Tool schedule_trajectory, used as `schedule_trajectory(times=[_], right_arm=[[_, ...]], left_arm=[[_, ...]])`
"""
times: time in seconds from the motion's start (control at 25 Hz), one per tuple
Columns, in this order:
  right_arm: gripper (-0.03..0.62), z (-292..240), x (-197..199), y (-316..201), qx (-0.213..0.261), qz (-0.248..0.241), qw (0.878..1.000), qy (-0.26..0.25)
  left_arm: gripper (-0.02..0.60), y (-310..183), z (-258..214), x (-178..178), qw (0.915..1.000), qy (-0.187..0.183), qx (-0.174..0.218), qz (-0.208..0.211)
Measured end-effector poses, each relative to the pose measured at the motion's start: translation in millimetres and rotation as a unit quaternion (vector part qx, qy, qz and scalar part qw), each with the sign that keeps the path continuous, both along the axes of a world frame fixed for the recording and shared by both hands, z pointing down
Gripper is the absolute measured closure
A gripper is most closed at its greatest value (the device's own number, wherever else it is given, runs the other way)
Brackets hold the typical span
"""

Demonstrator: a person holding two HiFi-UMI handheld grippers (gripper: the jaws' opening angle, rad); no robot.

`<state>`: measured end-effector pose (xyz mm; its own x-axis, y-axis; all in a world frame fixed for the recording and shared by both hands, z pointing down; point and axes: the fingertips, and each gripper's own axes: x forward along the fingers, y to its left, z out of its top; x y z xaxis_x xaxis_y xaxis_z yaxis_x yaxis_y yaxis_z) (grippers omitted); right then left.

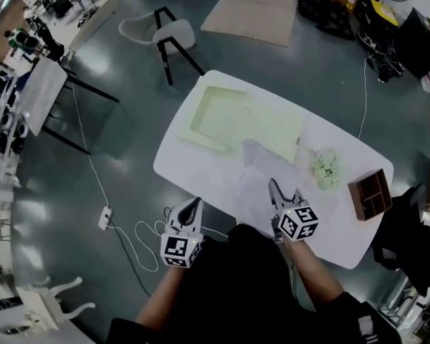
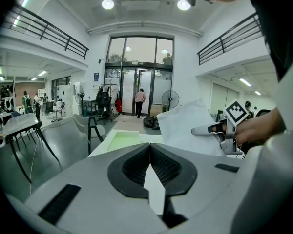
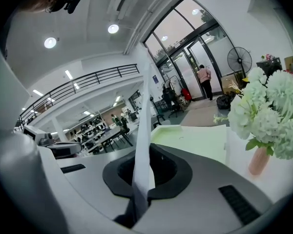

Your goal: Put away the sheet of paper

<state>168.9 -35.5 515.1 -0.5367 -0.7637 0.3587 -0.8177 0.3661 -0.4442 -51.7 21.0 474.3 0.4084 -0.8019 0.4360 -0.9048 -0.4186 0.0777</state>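
1. The left tool hung at the desk's near edge, close to the left corner. Its jaws were clenched tip to tip with nothing between them.
2. The right tool stood over the near edge further right, clamped on the near end of the sheet of paper. In its own view the sheet rose edge-on from between the pads.
3. The sheet hung rumpled above the middle of the desk, its long axis running from the right tool toward the far edge, apart from the left tool.
4. Beyond it, filling the left end, lay a pale green tray. This was probably the sheet's destination, ahead and left of the right tool, which was the nearer.
5. The desk between sheet and tray was bare. White flowers stood just right of the sheet, so drifting rightward risked brushing them. A wooden organiser sat well apart at the right end.
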Motion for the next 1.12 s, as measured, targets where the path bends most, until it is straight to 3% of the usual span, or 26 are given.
schedule_trajectory(times=[0.32, 0.68, 1.12], right_arm=[[0.595, 10, 28, -21, -0.019, 0.03, 0.999, 0.006], [0.595, 11, 3, -47, -0.018, 0.022, 0.999, 0.019], [0.595, 17, 0, -107, -0.046, 0.084, 0.995, 0.025]], left_arm=[[0.577, -26, 1, 2, 0.9999, 0.006, -0.005, -0.009], [0.577, -67, 10, 20, 0.9989, 0.033, -0.012, 0.032], [0.577, -136, 18, 11, 0.9955, 0.063, -0.01, 0.07]])
